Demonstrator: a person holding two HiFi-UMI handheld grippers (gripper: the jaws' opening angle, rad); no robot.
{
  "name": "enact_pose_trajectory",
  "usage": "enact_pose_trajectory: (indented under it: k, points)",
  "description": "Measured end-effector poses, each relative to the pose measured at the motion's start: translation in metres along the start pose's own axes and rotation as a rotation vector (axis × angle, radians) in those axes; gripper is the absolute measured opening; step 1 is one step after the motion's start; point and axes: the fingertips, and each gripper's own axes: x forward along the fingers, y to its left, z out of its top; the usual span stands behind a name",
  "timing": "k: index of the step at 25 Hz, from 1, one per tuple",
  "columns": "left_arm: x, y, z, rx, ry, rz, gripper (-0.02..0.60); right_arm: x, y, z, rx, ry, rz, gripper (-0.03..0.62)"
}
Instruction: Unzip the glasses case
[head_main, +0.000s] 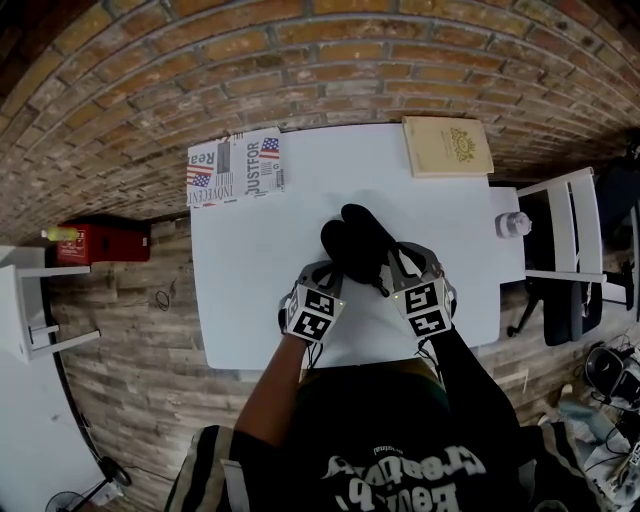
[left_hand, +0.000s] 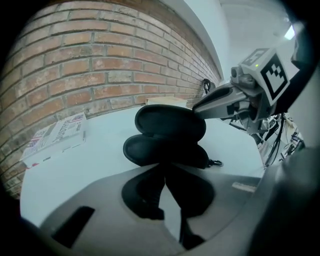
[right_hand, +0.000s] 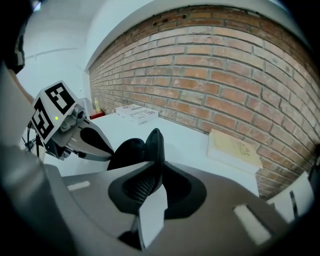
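I'm gripping the black glasses case (head_main: 358, 245), sitting mid white table (head_main: 250, 300), from both sides. The left gripper (left_hand: 162, 172) is clamping the lower shell (left_hand: 160, 152) and the right gripper (right_hand: 152, 172) is pinching the raised lid (right_hand: 154, 142) edge-on, so it's looking already unzipped.

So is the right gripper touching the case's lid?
Touching. The right gripper view shows the right gripper with its jaws clamped on the thin raised edge of the glasses case.
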Motion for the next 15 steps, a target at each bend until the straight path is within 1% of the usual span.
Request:
enact_pose_trajectory:
  k: [2,6,12,15]
  points:
    - [0.0,0.0,0.001,0.001,-0.001,0.001,0.012,0.005,-0.006,-0.006,0.011,0.017,-0.007,0.046]
    - [0.001,0.0,0.0,-0.004,0.003,0.005,0.012,0.015,-0.017,-0.02,0.05,0.055,-0.017,0.044]
    - [0.002,0.0,-0.003,-0.004,0.022,0.01,0.011,0.032,-0.023,-0.05,0.188,0.144,-0.003,0.048]
    - [0.004,-0.001,-0.007,-0.004,0.046,0.01,0.008,0.035,-0.025,-0.053,0.224,0.153,-0.01,0.048]
